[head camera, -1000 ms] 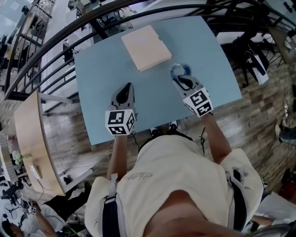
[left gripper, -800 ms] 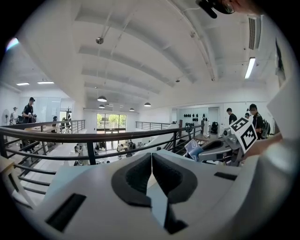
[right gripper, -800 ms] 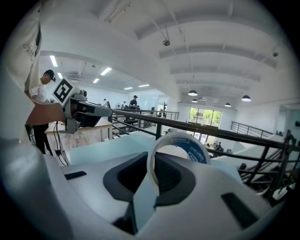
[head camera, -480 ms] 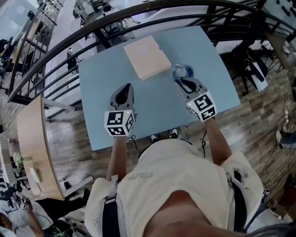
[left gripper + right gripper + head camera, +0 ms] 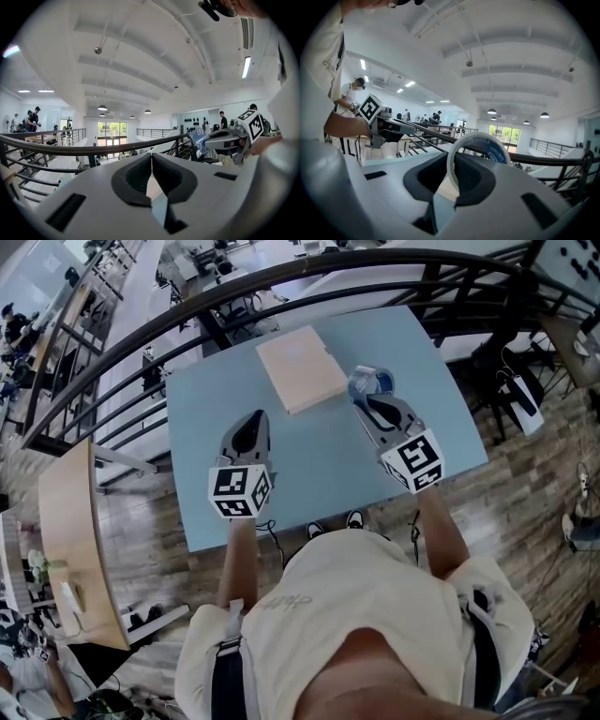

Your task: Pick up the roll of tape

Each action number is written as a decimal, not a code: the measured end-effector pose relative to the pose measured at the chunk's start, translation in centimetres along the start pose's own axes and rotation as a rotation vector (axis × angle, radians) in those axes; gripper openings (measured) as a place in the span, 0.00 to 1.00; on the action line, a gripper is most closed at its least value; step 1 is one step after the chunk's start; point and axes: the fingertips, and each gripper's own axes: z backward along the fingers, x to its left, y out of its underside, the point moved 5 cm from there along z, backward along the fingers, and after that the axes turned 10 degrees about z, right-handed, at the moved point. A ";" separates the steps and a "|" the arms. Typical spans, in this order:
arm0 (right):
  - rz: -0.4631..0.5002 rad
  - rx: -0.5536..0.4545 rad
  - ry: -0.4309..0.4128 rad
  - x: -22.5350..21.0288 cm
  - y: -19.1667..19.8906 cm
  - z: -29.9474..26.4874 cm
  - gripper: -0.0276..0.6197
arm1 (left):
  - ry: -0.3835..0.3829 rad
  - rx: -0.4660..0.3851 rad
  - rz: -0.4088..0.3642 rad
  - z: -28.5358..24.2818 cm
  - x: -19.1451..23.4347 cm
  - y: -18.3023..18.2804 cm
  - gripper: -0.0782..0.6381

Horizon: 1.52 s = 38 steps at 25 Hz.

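Roll of tape point(image 5: 368, 382): clamped between fingers of right gripper point(image 5: 366, 401), raised off the bench point(image 5: 319, 460), at 3 o'clock from beige board point(image 5: 302, 368).
Left gripper point(image 5: 254, 420): fingers together, empty, at 9 o'clock from right gripper.

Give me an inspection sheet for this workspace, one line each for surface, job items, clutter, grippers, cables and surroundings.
Surface: light blue table, no marks seen.
Job's things: roll of tape, on edge between the right gripper's jaws.
Clutter: flat tan board on the table's far side.
Grippers: right gripper shut on the roll of tape; left gripper shut, nothing between its jaws.
Cables: thin dark cord by the right forearm.
Surroundings: curved dark railing; wood floor.
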 end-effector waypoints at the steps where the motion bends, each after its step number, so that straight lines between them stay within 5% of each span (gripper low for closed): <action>1: 0.003 -0.010 0.002 -0.1 -0.5 0.1 0.13 | -0.001 -0.003 -0.001 0.0 0.0 -0.2 0.14; 38: 0.008 -0.066 0.002 -0.6 -1.4 0.1 0.12 | -0.019 -0.020 -0.015 -0.4 0.3 -0.6 0.14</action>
